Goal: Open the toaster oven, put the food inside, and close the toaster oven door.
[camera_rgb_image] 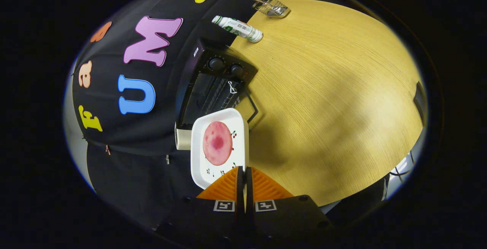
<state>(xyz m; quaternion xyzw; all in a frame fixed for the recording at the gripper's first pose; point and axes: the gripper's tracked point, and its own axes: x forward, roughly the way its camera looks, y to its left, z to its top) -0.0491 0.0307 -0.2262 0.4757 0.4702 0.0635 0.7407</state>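
Gripper (pixel 243 173) fingers pressed close together, clamped on the near rim of a white square plate (pixel 237 121). Pink round slice of food (pixel 217 143) lies on the plate, just ahead of the fingers. Plate held tilted in front of the toaster oven (pixel 213 85), whose door (pixel 249 108) hangs open, rack visible inside. Oven sits at the tabletop (pixel 335 108) edge against the booth wall. Bottle (pixel 237 28) lies beyond the oven; wire basket (pixel 272 7) near the far edge. Broad bare wood elsewhere.

Toaster oven (pixel 213 85) mouth seemingly open, unobstructed.
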